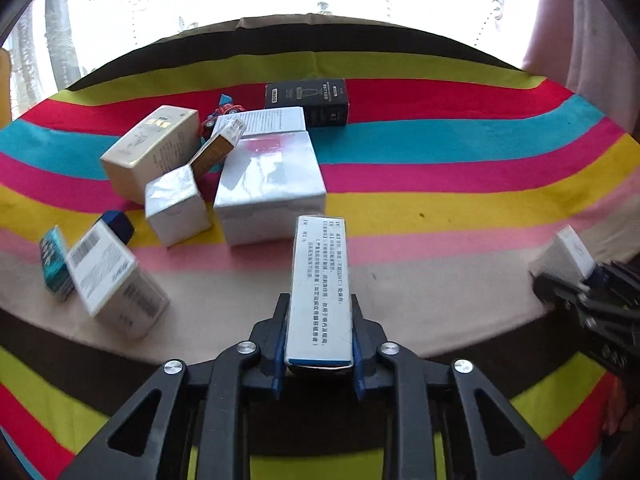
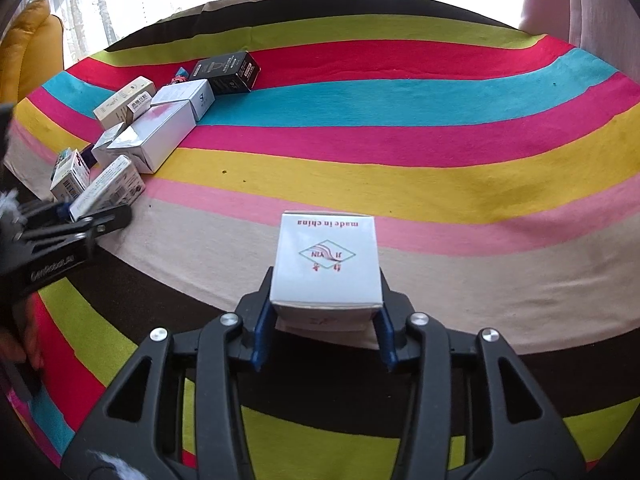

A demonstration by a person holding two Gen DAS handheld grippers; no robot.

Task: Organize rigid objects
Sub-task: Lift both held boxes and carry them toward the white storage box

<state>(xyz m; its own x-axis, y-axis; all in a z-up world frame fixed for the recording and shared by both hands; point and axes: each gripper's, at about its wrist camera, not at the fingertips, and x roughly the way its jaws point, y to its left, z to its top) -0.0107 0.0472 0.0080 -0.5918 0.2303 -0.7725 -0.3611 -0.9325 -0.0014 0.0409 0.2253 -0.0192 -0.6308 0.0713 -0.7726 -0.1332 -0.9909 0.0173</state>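
Left gripper (image 1: 320, 332) fingers clamp narrow box (image 1: 320, 284) lengthwise; right gripper (image 2: 325, 316) fingers pinch white carton (image 2: 326, 260); both likely bound for box cluster (image 1: 224, 176) on counter (image 1: 440, 208).

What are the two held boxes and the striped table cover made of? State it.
Long narrow white box: printed cardboard, slightly glossy, with folded end flaps. Squat white box: matte printed cardboard with creased edges. Striped table cover: fabric, apparently felt-like, matte and slightly wrinkled.

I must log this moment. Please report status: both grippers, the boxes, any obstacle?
Left gripper shut on long narrow box. Right gripper shut on white cube box. Box pile ahead-left on striped cloth. Nothing in the way.
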